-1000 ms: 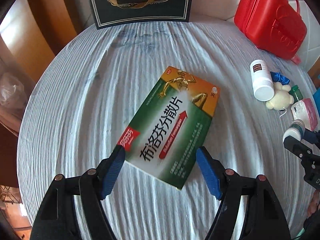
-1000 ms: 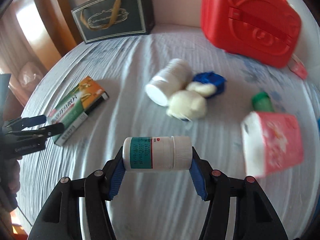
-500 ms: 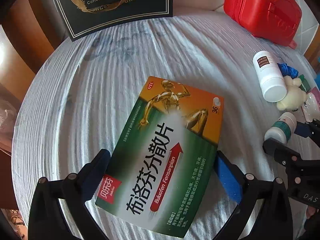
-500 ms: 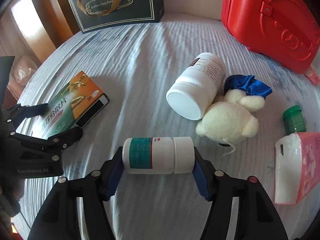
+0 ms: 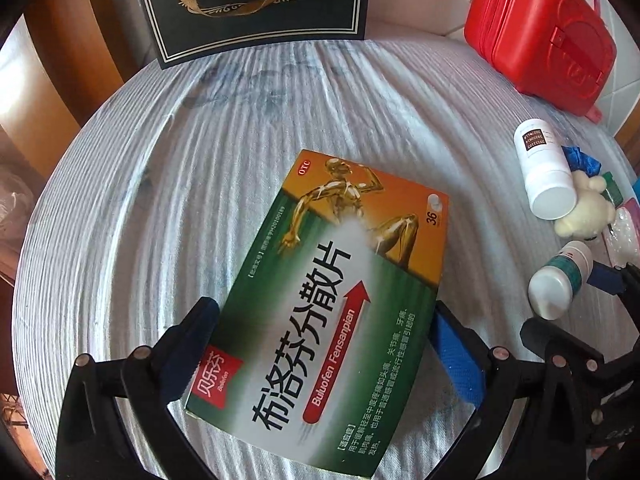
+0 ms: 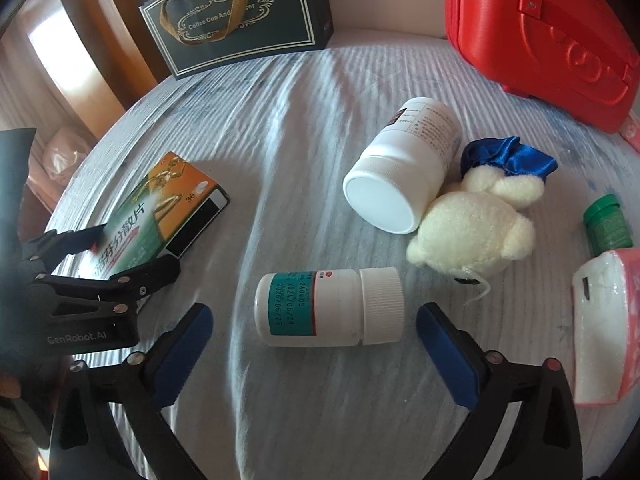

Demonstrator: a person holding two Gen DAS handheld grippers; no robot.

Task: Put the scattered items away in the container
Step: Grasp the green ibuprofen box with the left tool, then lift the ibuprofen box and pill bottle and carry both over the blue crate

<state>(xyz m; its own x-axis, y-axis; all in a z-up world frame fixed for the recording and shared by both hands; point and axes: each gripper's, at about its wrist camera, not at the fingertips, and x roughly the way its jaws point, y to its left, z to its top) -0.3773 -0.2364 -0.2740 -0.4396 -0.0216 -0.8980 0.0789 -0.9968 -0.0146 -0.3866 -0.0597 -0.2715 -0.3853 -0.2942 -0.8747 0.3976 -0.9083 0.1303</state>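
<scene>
My left gripper [image 5: 324, 344] is shut on a green and orange medicine box [image 5: 332, 288]; its blue pads touch both long sides. The box also shows in the right wrist view [image 6: 160, 216], with its far end on the cloth. My right gripper [image 6: 312, 344] is open. A small white bottle with a teal label [image 6: 328, 308] lies on its side on the cloth between its pads, touching neither. The small bottle shows in the left wrist view [image 5: 560, 280] too. The closed red case [image 6: 540, 28] stands at the back right.
A dark gift bag [image 6: 240, 16] stands at the back. A larger white bottle [image 6: 404, 164], a cream plush toy [image 6: 472, 228] with blue ribbon, a green-capped bottle [image 6: 606, 224] and a pink tissue pack [image 6: 608, 328] lie at the right. The table is round, with a pale cloth [image 5: 160, 200].
My left gripper moved forward around the medicine box and shut on it. My right gripper opened and let the small bottle go onto the cloth.
</scene>
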